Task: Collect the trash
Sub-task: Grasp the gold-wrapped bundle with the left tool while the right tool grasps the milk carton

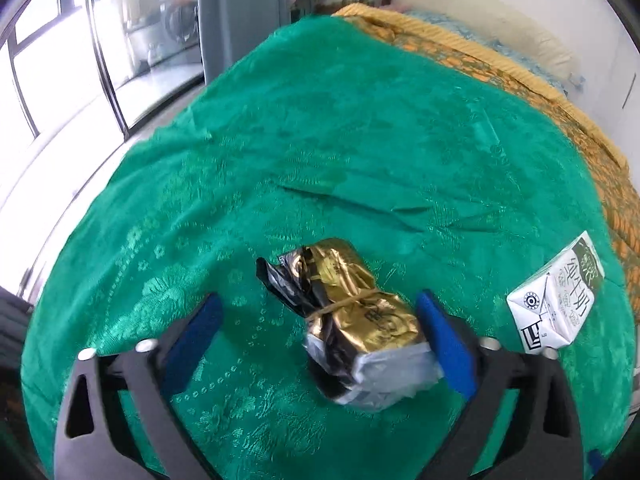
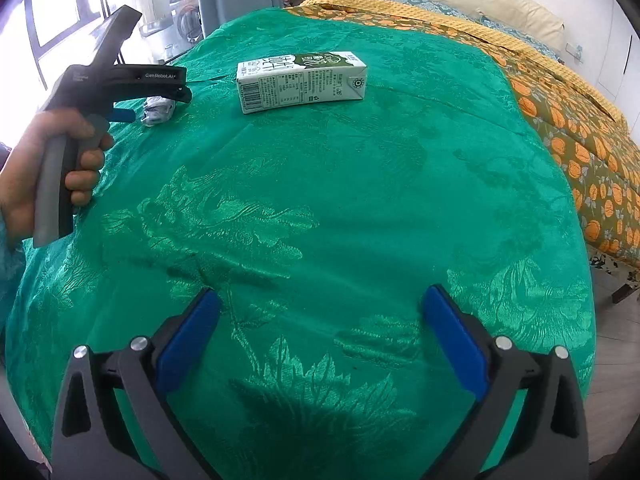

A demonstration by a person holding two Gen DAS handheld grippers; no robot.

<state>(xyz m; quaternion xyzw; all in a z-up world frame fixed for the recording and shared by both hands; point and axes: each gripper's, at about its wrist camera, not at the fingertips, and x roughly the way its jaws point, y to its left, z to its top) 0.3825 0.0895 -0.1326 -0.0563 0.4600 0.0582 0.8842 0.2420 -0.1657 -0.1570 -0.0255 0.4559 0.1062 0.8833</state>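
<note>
A crumpled gold-and-black foil packet point(image 1: 352, 320), bound with a rubber band, lies on the green cloth point(image 1: 320, 140). My left gripper point(image 1: 320, 300) stands open around it: the right blue pad point(image 1: 444, 344) is against the packet's side and the left pad point(image 1: 196, 336) is well clear of it. A white-and-green milk carton point(image 1: 556, 308) lies on its side to the right. In the right wrist view my right gripper point(image 2: 322, 294) hangs open over bare green cloth with nothing between its fingers. The carton point(image 2: 300, 82) lies far ahead. At far left is my left gripper point(image 2: 152, 106), over the packet point(image 2: 158, 110).
A person's hand point(image 2: 48, 160) holds the left gripper's handle. An orange-patterned quilt point(image 2: 580, 152) covers the bed to the right of the green cloth. Windows point(image 1: 60, 60) and a grey curtain point(image 1: 244, 8) stand behind. The floor point(image 2: 616, 380) shows at the right edge.
</note>
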